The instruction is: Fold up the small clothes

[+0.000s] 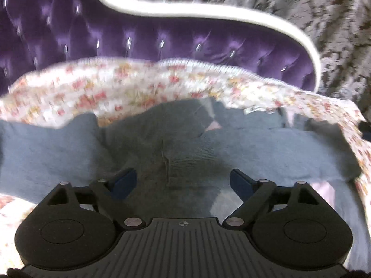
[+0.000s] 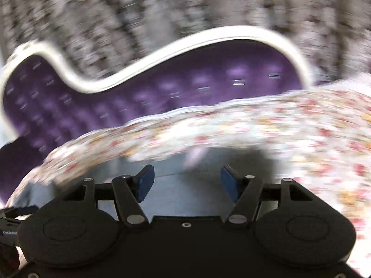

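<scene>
A small grey-blue garment [image 1: 180, 143] lies spread on a floral bedsheet [image 1: 111, 85], with a bit of pink cloth [image 1: 213, 126] at its far edge. My left gripper [image 1: 183, 180] is open just above the garment's middle, holding nothing. In the right wrist view the garment [image 2: 185, 185] shows as pale grey-blue cloth under my right gripper [image 2: 186, 180], which is open and empty. A pink scrap [image 2: 194, 157] lies just beyond it. Both views are motion-blurred.
A purple tufted headboard [image 1: 139, 34] with a white curved frame [image 1: 208, 11] rises behind the bed; it also shows in the right wrist view [image 2: 162, 88]. A grey patterned wall [image 1: 324, 23] stands behind. The floral sheet [image 2: 301, 127] spreads to the right.
</scene>
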Tool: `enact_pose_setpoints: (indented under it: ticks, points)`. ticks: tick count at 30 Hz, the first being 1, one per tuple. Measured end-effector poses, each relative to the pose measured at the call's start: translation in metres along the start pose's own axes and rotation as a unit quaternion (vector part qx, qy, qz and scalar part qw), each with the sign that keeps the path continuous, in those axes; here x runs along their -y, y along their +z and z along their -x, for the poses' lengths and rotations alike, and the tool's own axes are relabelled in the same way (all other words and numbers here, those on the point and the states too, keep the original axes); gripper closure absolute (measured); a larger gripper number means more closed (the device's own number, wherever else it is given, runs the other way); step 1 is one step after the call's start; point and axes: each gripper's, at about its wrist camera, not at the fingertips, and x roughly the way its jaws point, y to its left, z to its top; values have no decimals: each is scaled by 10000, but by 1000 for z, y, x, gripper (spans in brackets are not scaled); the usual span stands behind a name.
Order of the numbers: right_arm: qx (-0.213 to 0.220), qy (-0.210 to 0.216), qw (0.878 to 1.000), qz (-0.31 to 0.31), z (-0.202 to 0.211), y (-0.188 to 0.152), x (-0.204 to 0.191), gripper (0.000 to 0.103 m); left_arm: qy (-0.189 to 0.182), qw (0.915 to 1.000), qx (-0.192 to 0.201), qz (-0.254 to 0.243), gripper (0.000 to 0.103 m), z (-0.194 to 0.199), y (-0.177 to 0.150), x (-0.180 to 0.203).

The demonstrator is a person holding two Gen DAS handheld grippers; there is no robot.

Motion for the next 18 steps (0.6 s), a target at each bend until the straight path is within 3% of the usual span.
enact_pose_setpoints:
  ticks: [3,5,6,7,12,15,18]
  points:
    - [27,-317,9992,-228,2,1,31,35,-63,9993,-296,205,16,-25,3,-3]
    - [26,-446,9984,-348,-1,2,46,35,-28,9998,-186,114,17,-30,4,2]
    - [17,-474,9980,-417,-4,2,52,35,-92,9999,-103,7,44,-32,5,6]
    - [4,-495,9976,-477,-6,3,57,35,-123,9999,-19,-100,96,-32,5,9]
    - [-4,-530,9954,-792,-22,5,79,35,-42,9995,201,246,99,-18,6,-6]
    - [-31,-470,9946,-925,-31,7,88,35,337,9990,277,8,99,-13,2,-15]
    - [-112,-432,9951,-881,-44,12,86,35,312,9993,195,-3,99,-14,-4,-25]
